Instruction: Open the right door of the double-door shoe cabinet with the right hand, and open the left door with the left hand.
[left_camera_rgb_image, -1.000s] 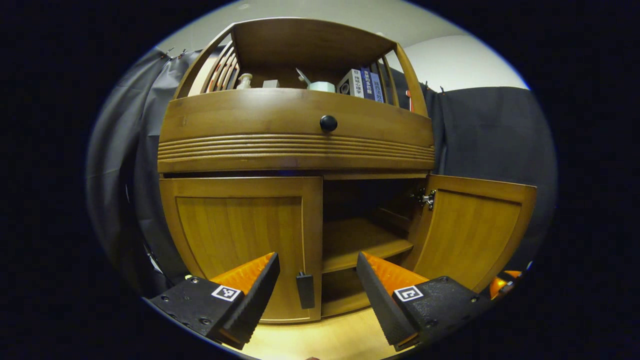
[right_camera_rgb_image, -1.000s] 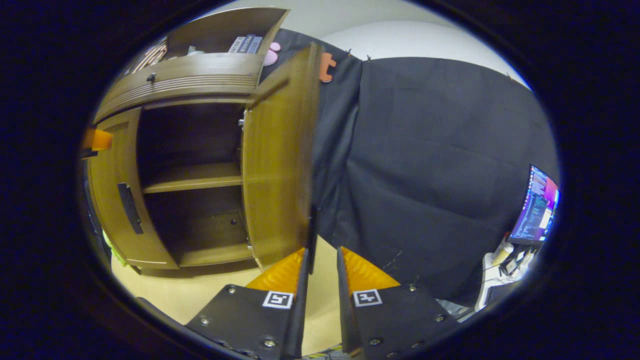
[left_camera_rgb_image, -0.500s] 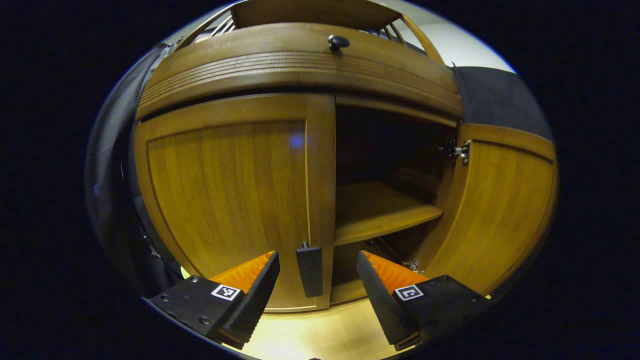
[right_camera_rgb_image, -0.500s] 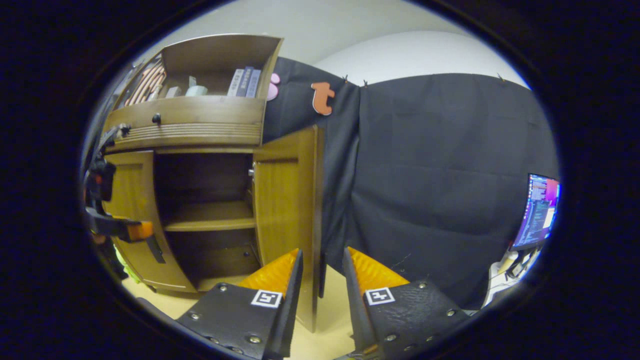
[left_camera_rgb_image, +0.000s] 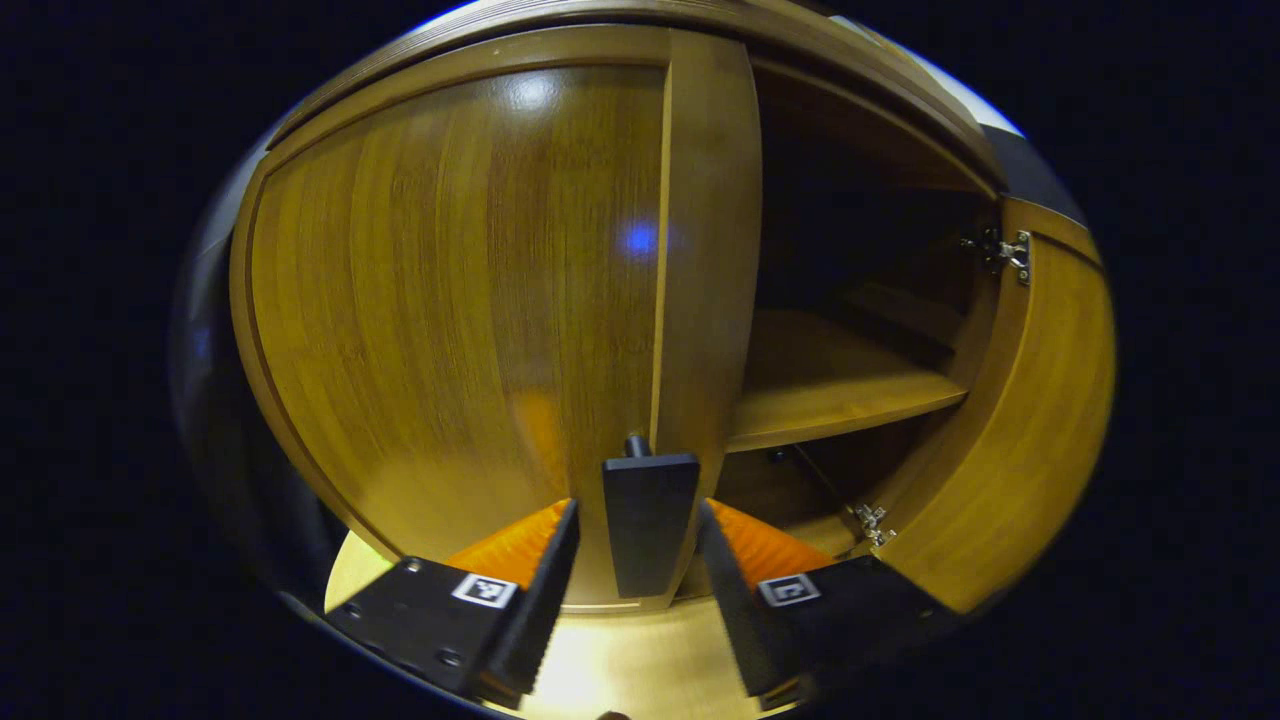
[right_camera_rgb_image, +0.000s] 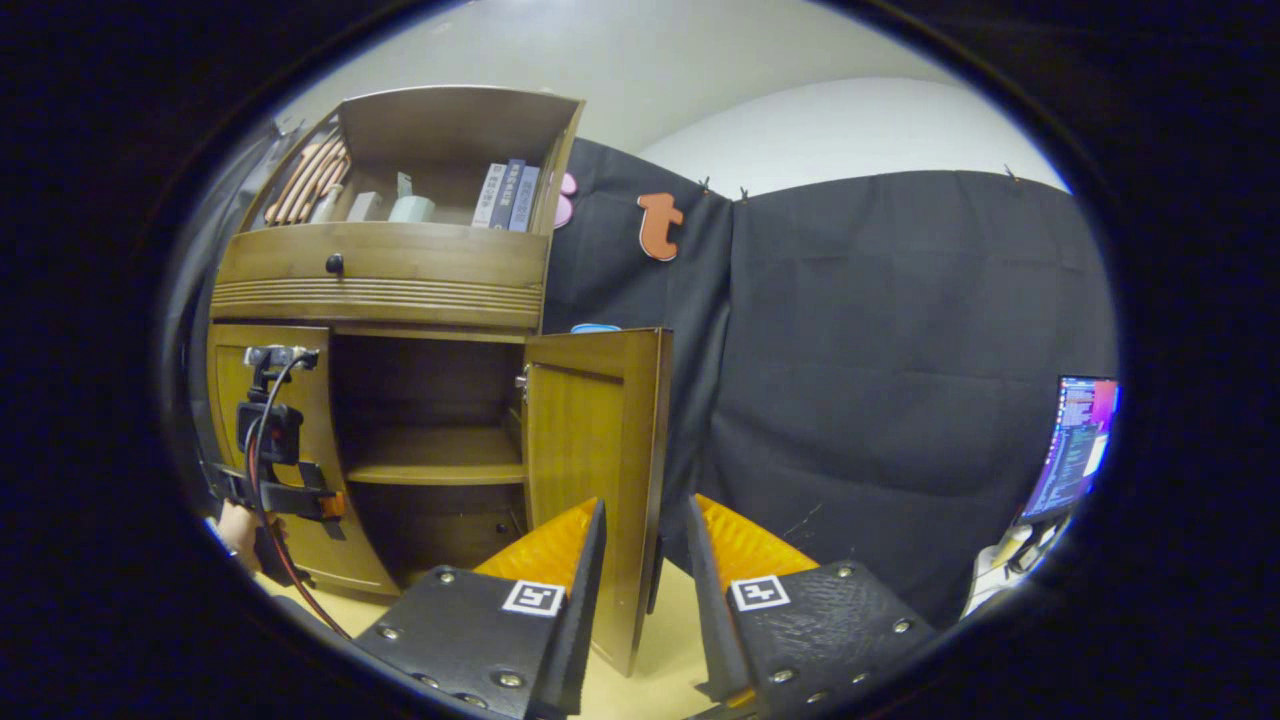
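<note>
The book spines on the top shelf (right_camera_rgb_image: 455, 190) carry print too small to read, and each claw finger wears a small square black-and-white marker.

In the left gripper view, the left claw (left_camera_rgb_image: 633, 560) stands open with its two fingers on either side of the black handle (left_camera_rgb_image: 648, 520) of the left door (left_camera_rgb_image: 450, 310); narrow gaps show on both sides, so the pads are not pressing it. That door is closed, flush with the cabinet front, its handle near the inner edge low down. Beside it the right half stands open, showing a dark interior and one inner shelf (left_camera_rgb_image: 830, 385).

In the right gripper view, the right claw (right_camera_rgb_image: 645, 560) is parted, with the free edge of the right door (right_camera_rgb_image: 595, 450) between its fingers; whether either finger touches the wood cannot be told. The right door is swung outward, well away from the shoe cabinet (right_camera_rgb_image: 390, 290). The pale floor (right_camera_rgb_image: 670, 640) lies open beneath it. The cabinet is warm brown wood with a ribbed drawer (right_camera_rgb_image: 380, 270) and a dark knob (right_camera_rgb_image: 334, 263). The left claw shows at the left door, with a hand (right_camera_rgb_image: 238, 528) behind it.
</note>
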